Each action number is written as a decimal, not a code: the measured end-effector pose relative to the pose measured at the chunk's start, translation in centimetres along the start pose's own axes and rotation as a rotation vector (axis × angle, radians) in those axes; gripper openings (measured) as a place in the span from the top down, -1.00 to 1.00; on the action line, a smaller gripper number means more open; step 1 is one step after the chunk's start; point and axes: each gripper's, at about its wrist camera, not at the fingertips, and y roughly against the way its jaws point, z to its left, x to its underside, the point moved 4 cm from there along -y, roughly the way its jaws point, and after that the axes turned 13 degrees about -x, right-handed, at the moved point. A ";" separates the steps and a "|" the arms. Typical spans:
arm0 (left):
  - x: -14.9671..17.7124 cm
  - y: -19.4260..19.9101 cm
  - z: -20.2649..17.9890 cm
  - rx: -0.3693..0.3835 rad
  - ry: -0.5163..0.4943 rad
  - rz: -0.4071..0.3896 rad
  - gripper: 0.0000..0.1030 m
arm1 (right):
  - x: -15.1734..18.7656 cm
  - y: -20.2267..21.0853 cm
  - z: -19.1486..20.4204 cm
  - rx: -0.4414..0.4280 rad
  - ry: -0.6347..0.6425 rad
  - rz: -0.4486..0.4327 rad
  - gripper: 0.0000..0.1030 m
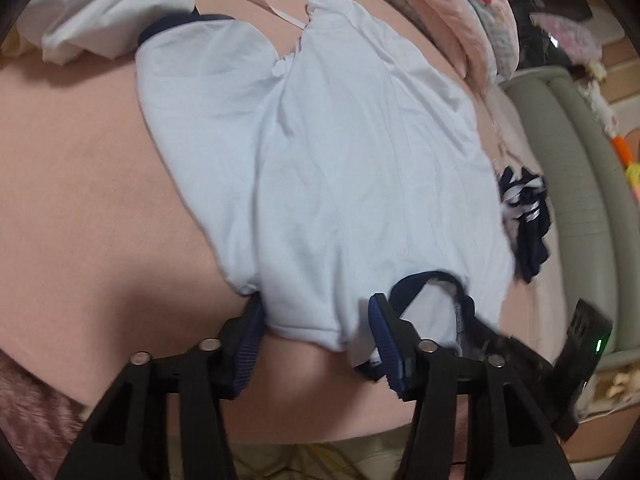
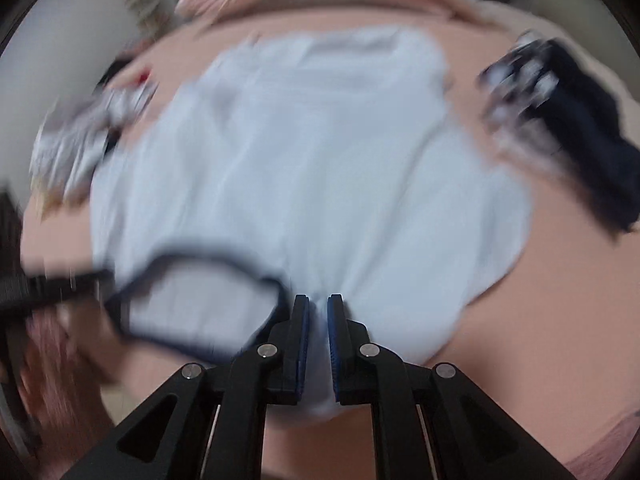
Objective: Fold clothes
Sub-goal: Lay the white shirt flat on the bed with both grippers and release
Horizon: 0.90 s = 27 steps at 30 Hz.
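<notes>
The pale blue T-shirt [image 1: 320,168] lies spread on the pink bed sheet [image 1: 80,200], its navy-trimmed neckline [image 1: 432,280] toward the camera at about 5 o'clock in the left wrist view and its hem far away at 12 o'clock. The step in hand seems to be the laying out of the shirt by its shoulders, before any fold is made.

The left tongs [image 1: 316,330] stand about half open, and the shoulder edge of the shirt lies between the two pads. The pads do not seem to press on it, so I judge that this side is released. The right tongs [image 2: 319,344] are nearly closed, and a pinch of the pale cloth sits between their pads, just at the right of the neckline; this side is held.

The next move, as I judge it, calls for the right side to let go as well, then for a new grip at a sleeve or a side edge, to bring it over the middle. The cloth is thin and limp, so it can drag and wrinkle if it is pulled crookedly.

Both tongs point steeply down at the bed. The right wrist view is blurred.

A white crumpled garment [image 1: 112,12] lies at 11 o'clock, and a navy striped garment [image 1: 524,224] lies at 3 o'clock, both apart from the shirt.
</notes>
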 end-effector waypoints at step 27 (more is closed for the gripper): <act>4.1 4.3 -1.6 -0.152 -0.348 -0.166 0.16 | 0.4 4.0 1.6 -0.013 0.002 -0.119 0.82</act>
